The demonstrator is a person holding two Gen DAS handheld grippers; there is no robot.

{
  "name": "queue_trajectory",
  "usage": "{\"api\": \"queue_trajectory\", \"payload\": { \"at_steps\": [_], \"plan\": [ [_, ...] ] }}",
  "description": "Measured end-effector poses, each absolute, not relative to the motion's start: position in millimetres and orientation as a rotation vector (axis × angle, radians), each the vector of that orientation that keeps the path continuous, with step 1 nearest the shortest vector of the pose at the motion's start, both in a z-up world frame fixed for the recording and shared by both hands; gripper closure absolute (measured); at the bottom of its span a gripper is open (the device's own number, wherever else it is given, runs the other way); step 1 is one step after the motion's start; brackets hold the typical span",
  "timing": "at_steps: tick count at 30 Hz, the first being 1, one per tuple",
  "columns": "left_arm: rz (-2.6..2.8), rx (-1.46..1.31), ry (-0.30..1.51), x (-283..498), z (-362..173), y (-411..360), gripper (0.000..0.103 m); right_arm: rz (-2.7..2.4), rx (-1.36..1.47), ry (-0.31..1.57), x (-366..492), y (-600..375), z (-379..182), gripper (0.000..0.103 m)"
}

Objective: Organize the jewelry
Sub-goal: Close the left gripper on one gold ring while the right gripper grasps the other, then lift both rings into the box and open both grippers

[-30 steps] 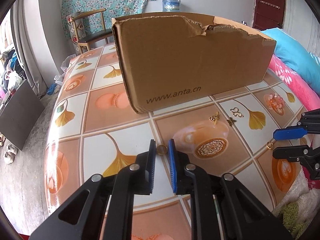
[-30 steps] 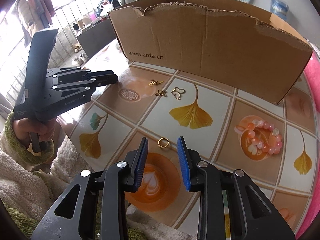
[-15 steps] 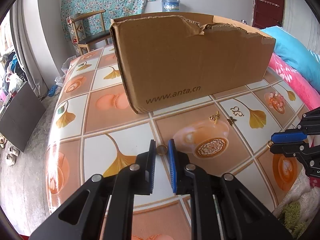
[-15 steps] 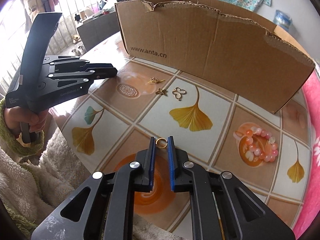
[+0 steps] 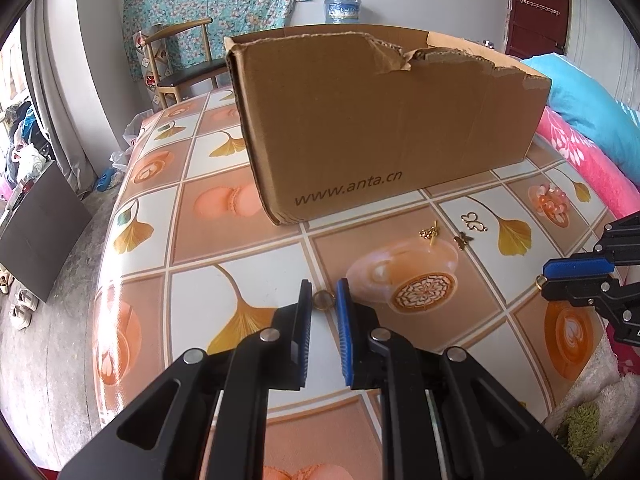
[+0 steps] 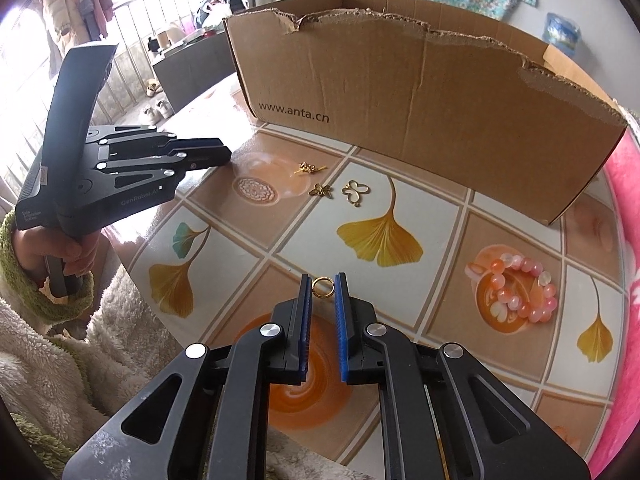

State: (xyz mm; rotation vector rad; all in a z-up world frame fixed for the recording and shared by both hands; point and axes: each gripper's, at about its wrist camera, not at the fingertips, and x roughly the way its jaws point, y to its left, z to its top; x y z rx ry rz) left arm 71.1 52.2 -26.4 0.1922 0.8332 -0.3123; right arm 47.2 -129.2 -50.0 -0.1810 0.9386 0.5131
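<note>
The right gripper (image 6: 323, 286) is pinched on a small gold ring (image 6: 322, 287) at its fingertips, low over the table (image 6: 248, 264); its jaws have just closed in on that ring. The left gripper (image 5: 324, 293) is likewise clamped on a second gold ring (image 5: 323, 300), held just above the tabletop. A hand (image 6: 60, 248) in a green-cuffed fleecy sleeve (image 6: 24, 280) holds the left gripper, at nine o'clock in the right wrist view.

The table carries a glossy oilcloth of tiles printed with ginkgo leaves, coffee cups and macarons. In the right wrist view, a pink bead bracelet (image 6: 520, 288) lies at three o'clock from the ring. Farther off, toward twelve o'clock, three gold pieces sit near one another: a beaded pin (image 6: 309, 168), a small butterfly charm (image 6: 321, 190) and an open butterfly pendant (image 6: 355, 192).

Behind them stands a torn-rimmed cardboard box (image 5: 384, 128) printed "www.anta.cn".

Past the table, in the left wrist view: a wooden chair (image 5: 184, 64) at eleven o'clock, floral cloth (image 5: 216, 0) on the wall, a water jug (image 5: 342, 10) at twelve, a dark red door (image 5: 538, 8) at one, blue and pink bedding (image 5: 592, 128) at two.
</note>
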Motion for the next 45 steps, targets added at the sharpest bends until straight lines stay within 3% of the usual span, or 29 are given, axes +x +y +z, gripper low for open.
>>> {"api": "queue_trajectory", "payload": {
  "at_steps": [11, 20, 25, 31, 39, 45],
  "plan": [
    [-0.299, 0.204, 0.783, 56.3, -4.4, 56.4, 0.091, 0.505, -0.168, 0.871, 37.3, -137.0, -27.9, 0.094],
    [-0.352, 0.215, 0.568, 41.8, 81.0, 52.4, 0.091, 0.540, -0.170, 0.637, 42.0, -152.5, 48.7, 0.094],
    [-0.420, 0.192, 0.507, 75.6, 124.3, 42.9, 0.091, 0.584, -0.155, 0.523, 74.5, -165.1, 95.2, 0.094],
    [-0.528, 0.156, 0.682, 154.2, 123.1, 20.5, 0.091, 0.627, -0.085, 0.660, 160.5, -178.4, 101.7, 0.094],
    [-0.552, 0.170, 1.011, 239.2, 70.0, -5.8, 0.091, 0.593, 0.055, 1.007, 269.1, -188.7, 47.8, 0.094],
    [-0.549, 0.181, 1.118, 263.4, 53.2, -13.1, 0.091, 0.544, 0.060, 1.062, 288.4, -188.6, 29.0, 0.090]
  ]
}}
